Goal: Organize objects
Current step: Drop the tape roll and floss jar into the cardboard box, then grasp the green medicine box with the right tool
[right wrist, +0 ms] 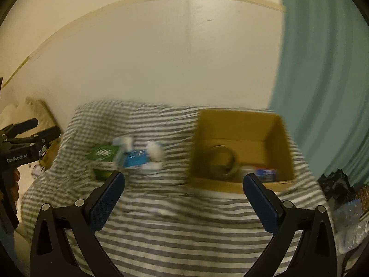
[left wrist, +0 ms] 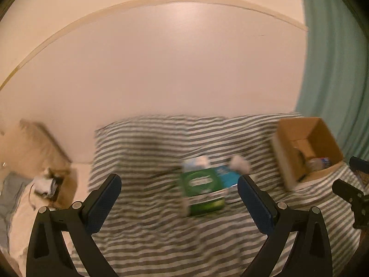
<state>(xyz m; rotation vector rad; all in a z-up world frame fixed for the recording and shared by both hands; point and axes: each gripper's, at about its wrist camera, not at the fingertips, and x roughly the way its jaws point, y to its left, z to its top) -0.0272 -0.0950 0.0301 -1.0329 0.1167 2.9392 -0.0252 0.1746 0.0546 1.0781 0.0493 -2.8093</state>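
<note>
Both tools hang over the striped bed (right wrist: 175,219), blurred. The left tool (left wrist: 179,184) is spread wide with nothing in it; the right tool (right wrist: 184,183) gapes too, empty. A green box (left wrist: 200,190) and a blue packet (right wrist: 136,159) lie mid-bed, left of the cardboard box (right wrist: 239,117) by the teal curtain (right wrist: 322,80).

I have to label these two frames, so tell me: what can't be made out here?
- Green box and blue box, both views: motion blur smears the print, unreadable.
- White items behind them: blurred, kind unclear.
- Cardboard box, left wrist view: near wall hides most contents; right wrist view shows a tape roll, blurred.
- Clutter at the bed's left: blurred.
</note>
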